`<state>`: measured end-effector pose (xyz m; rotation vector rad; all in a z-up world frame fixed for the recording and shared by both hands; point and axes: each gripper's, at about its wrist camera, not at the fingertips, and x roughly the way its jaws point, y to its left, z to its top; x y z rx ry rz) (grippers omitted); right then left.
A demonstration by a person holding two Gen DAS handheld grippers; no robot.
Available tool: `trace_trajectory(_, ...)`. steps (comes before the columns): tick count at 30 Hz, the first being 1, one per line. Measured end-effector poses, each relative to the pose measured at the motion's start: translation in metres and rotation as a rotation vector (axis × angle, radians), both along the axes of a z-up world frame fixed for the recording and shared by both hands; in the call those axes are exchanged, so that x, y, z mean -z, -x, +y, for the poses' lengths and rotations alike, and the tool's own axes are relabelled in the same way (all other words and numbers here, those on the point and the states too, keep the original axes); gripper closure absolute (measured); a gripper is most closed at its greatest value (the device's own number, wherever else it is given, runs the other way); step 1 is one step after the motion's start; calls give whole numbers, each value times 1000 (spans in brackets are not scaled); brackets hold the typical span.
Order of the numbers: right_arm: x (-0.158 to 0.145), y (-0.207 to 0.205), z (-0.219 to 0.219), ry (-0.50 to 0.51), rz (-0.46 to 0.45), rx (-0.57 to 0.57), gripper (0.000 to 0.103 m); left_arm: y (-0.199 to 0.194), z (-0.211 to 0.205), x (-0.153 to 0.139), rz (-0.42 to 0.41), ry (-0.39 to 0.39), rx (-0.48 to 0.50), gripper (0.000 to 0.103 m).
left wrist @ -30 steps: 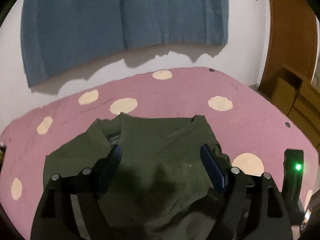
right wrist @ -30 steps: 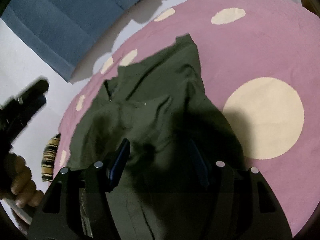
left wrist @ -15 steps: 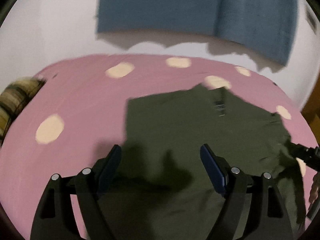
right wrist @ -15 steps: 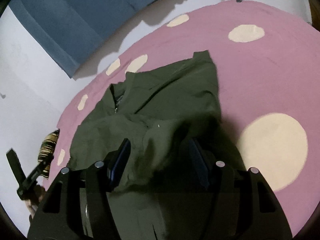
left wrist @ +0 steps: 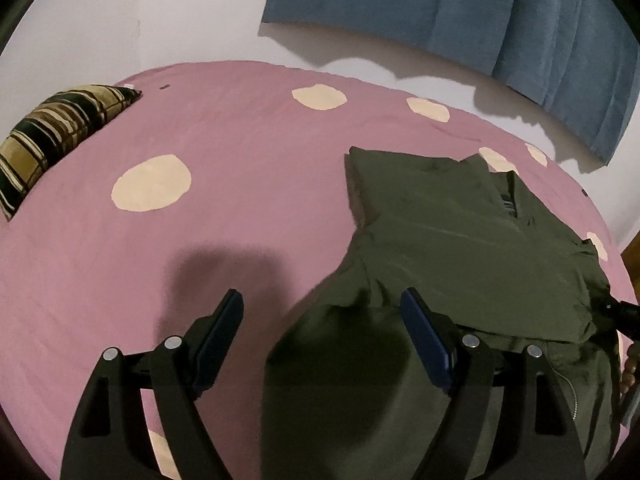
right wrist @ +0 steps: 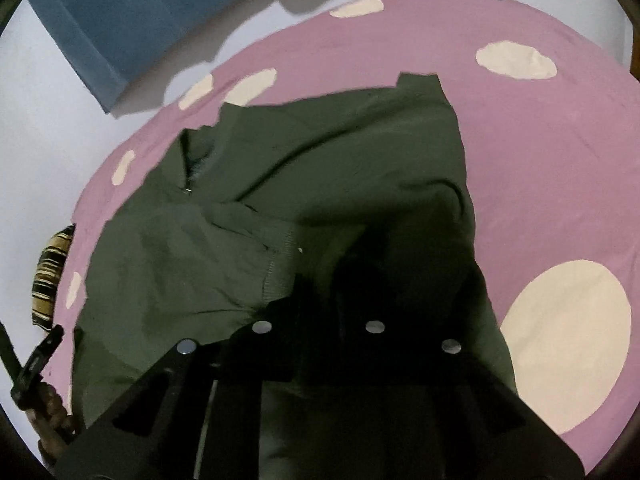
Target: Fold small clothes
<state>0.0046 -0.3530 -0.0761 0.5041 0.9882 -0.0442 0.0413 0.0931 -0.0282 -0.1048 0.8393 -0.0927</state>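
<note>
Currently, garment: a dark olive green jacket [left wrist: 460,240] lies on a pink bedspread [left wrist: 240,160], with a zip and collar at its far end and a ribbed cuff folded across its middle.
Garment position: in the left wrist view it fills the right half of the bed, its near hem running under the camera; in the right wrist view [right wrist: 320,184] it covers the centre, its far corner toward the wall.
Left gripper [left wrist: 322,316]: its two blue-padded fingers are spread wide apart, holding nothing; the left finger [left wrist: 224,328] hangs over bare bedspread, the right finger [left wrist: 424,336] over the jacket's near left edge.
Right gripper [right wrist: 320,304]: its fingers are drawn close together at the cuff area of the jacket, deep in shadow; whether cloth is pinched between them cannot be told.
Bedspread: pink with large cream dots, one big dot [right wrist: 564,340] just right of the jacket near the right gripper.
Pillow: a plaid brown and black pillow [left wrist: 52,128] sits at the far left of the bed, well apart from the jacket.
Wall: a white wall [left wrist: 160,12] with a blue curtain [left wrist: 460,8] hanging beyond the bed's far side.
</note>
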Motion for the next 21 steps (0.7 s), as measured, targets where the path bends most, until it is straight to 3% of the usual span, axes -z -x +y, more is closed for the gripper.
trace_trajectory(8, -9, 24, -13, -92, -59, 4, 83, 8, 10, -1, 19, 37, 39, 23)
trace_trajectory(11, -23, 50, -24, -120, -100, 11, 65, 19, 18, -5, 12, 48, 74, 23)
trace_trajectory(17, -36, 118, -52, -174, -117, 30, 52, 50, 42, -3, 47, 106, 165, 23)
trace_trajectory(21, -31, 166, -62, -228, -101, 20, 48, 75, 65, 1, 86, 201, 213, 19)
